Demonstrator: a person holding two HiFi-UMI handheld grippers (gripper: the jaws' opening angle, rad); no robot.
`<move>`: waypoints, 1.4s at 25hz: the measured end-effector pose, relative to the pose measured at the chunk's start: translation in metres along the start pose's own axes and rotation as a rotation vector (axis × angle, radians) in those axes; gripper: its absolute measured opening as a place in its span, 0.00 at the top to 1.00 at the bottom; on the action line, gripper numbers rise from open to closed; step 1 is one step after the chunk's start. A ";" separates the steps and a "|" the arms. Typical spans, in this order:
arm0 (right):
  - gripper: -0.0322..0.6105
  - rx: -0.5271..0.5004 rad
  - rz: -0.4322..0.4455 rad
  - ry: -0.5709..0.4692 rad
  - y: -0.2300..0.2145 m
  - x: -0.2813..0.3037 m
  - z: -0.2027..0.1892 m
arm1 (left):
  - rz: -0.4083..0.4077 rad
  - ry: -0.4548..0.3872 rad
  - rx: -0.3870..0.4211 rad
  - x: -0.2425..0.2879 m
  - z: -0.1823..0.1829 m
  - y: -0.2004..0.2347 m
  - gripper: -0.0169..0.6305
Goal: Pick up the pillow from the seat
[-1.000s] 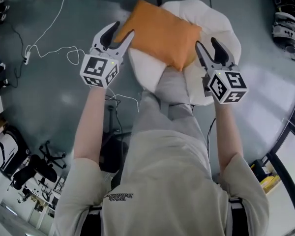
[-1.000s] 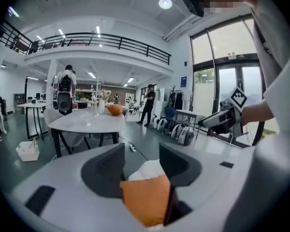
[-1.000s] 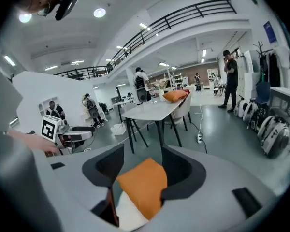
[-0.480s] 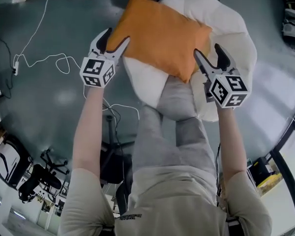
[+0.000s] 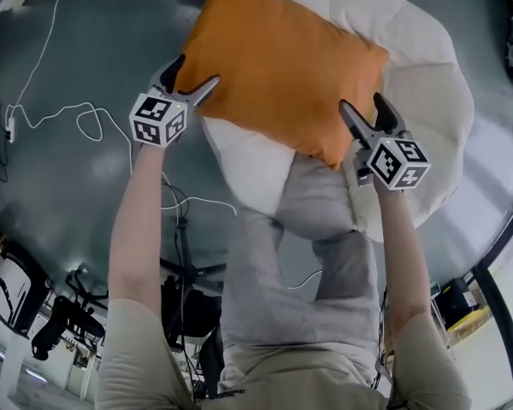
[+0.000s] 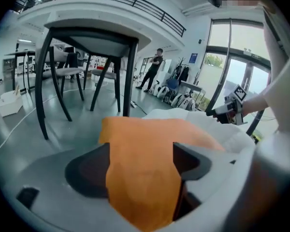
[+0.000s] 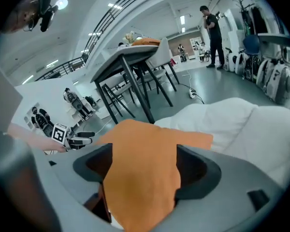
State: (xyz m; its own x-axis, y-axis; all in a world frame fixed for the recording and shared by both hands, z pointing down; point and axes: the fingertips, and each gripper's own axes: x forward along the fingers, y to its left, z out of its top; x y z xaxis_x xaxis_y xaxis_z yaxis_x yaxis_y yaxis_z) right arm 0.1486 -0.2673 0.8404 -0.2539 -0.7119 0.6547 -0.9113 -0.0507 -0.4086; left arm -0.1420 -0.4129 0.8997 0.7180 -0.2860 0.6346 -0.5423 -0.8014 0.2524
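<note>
Orange square fabric pillow point(image 5: 282, 75) has the white padded round seat point(image 5: 427, 101) directly beneath it. Left gripper point(image 5: 197, 69) stands at the pillow's left corner, jaws opening, fabric between them, unclamped. Right gripper point(image 5: 360, 101) stands at the pillow's right corner, jaws likewise opening around fabric.

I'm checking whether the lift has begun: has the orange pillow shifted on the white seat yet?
No: the pillow still covers the left side of the seat and overhangs its left edge as before. Only the view has come closer.
</note>
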 end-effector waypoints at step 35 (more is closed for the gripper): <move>0.77 -0.068 0.114 -0.037 -0.017 0.010 -0.047 | -0.012 0.041 -0.128 0.012 -0.002 -0.050 0.95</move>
State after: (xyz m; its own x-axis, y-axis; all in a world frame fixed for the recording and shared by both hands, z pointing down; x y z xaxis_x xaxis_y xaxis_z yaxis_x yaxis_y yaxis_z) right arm 0.1464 -0.2409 0.8842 -0.3464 -0.7357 0.5820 -0.8973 0.0788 -0.4344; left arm -0.1074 -0.3747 0.8962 0.7080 -0.2530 0.6594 -0.5868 -0.7303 0.3498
